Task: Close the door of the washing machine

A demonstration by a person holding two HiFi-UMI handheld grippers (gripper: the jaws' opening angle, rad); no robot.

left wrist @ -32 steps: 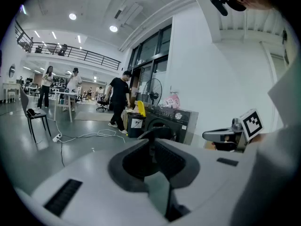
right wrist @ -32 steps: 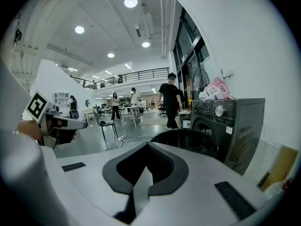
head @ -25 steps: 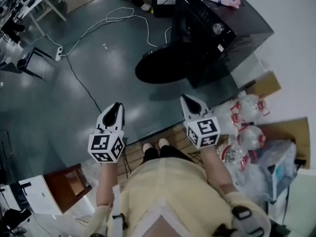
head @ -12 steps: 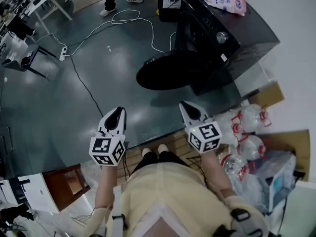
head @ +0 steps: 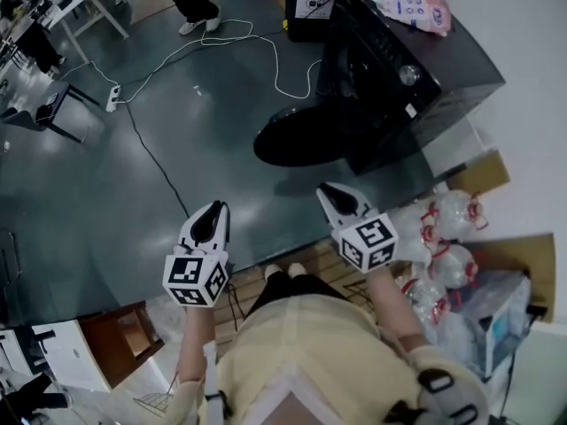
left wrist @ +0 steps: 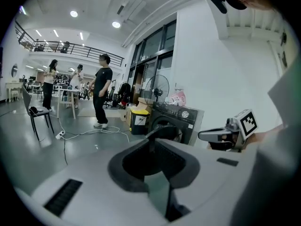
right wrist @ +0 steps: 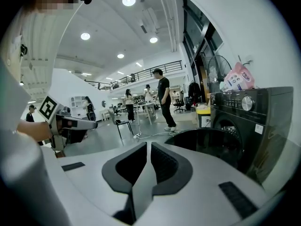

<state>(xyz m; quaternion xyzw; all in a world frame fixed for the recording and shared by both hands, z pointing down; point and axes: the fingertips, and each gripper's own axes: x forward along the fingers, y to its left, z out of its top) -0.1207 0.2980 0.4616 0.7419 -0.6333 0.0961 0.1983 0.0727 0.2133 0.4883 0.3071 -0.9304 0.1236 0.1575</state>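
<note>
A: How far along is it?
B: Nothing done yet. The left gripper [head: 211,211] and right gripper [head: 330,193] both have their jaws pressed together, empty, well short of the door [head: 301,138], which hangs wide open.
A: And the washing machine [head: 399,69]?
B: Far right by the white wall, on a glossy grey floor [head: 204,122]; a white cable [head: 275,60] trails beyond
</note>
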